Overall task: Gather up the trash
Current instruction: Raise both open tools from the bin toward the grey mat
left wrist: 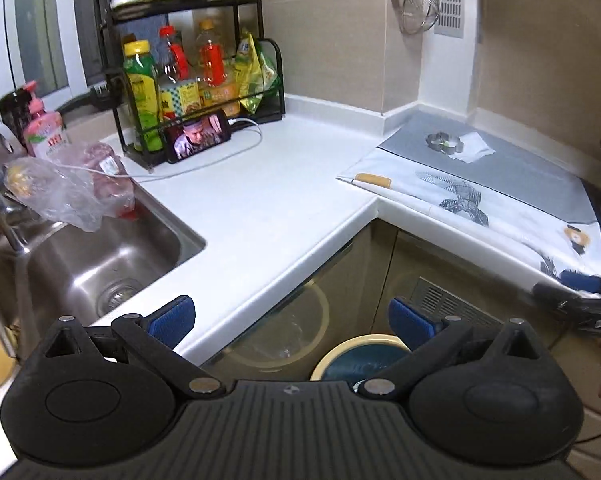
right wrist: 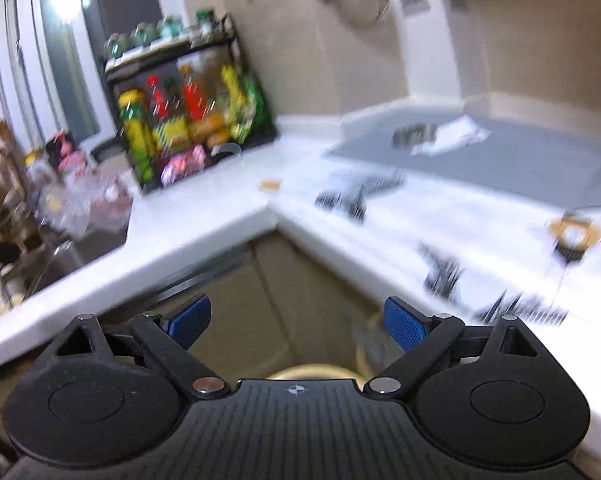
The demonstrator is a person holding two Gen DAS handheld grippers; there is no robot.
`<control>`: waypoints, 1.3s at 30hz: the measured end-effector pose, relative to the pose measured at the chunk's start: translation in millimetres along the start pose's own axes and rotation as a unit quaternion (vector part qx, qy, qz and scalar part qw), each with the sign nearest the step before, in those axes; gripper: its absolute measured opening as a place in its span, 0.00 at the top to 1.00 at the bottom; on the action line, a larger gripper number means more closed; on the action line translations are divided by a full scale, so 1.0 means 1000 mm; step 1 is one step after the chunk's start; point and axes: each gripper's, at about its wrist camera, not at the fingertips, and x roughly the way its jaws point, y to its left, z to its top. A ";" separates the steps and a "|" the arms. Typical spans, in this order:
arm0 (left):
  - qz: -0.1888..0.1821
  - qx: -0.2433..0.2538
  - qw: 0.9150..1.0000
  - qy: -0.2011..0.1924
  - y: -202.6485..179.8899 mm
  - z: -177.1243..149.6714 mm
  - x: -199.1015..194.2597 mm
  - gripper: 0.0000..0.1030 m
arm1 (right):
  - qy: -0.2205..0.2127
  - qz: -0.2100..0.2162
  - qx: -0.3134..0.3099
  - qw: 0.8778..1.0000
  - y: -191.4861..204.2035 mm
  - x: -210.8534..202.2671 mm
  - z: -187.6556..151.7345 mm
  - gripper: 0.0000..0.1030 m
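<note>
My left gripper [left wrist: 291,320] is open with nothing between its blue pads, held over the cream-rimmed trash bin [left wrist: 356,360] below the counter's corner. My right gripper [right wrist: 296,322] is also open and holds nothing, and the bin's rim [right wrist: 308,372] shows just under it; this view is blurred. On the grey mat at the back right lies a crumpled white paper [left wrist: 470,146] [right wrist: 456,138] beside a metal ring-shaped piece [left wrist: 444,143] [right wrist: 414,134]. A small orange-tipped scrap [left wrist: 372,180] [right wrist: 270,185] lies at the near edge of the patterned cloth.
A steel sink [left wrist: 112,256] sits at the left with a clear plastic bag [left wrist: 68,188] on its rim. A black rack of bottles [left wrist: 188,80] stands behind a phone [left wrist: 198,138] with a white cable. A strainer [left wrist: 420,4] hangs on the wall. A dark blurred object [left wrist: 592,312] enters from the right edge.
</note>
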 end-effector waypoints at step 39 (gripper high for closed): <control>-0.001 0.030 0.999 0.016 -0.144 0.144 0.205 0.00 | -0.114 -0.192 0.208 0.952 -0.155 0.123 0.132 0.03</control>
